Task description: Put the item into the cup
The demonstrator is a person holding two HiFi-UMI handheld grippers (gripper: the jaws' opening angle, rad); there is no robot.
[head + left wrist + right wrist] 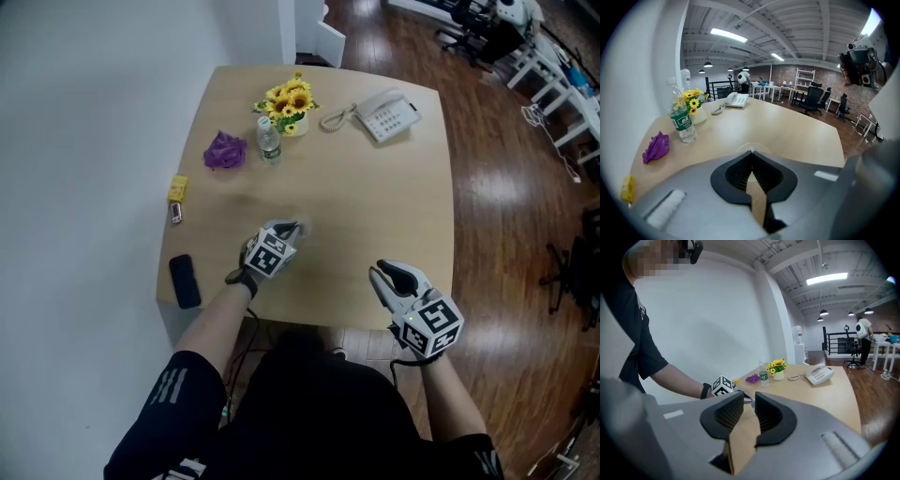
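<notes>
Cup (759, 147), of thin clear plastic, appears pinched at its rim by the clenched left tongs (751, 152) over the near part of the counter (375, 187), while the released right tongs (749, 394) are held empty, so it could be crumpled or dropped by a hard squeeze or quick swing.

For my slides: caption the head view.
Left gripper shut, right gripper open, at a table with flowers, bottle, telephone.
</notes>
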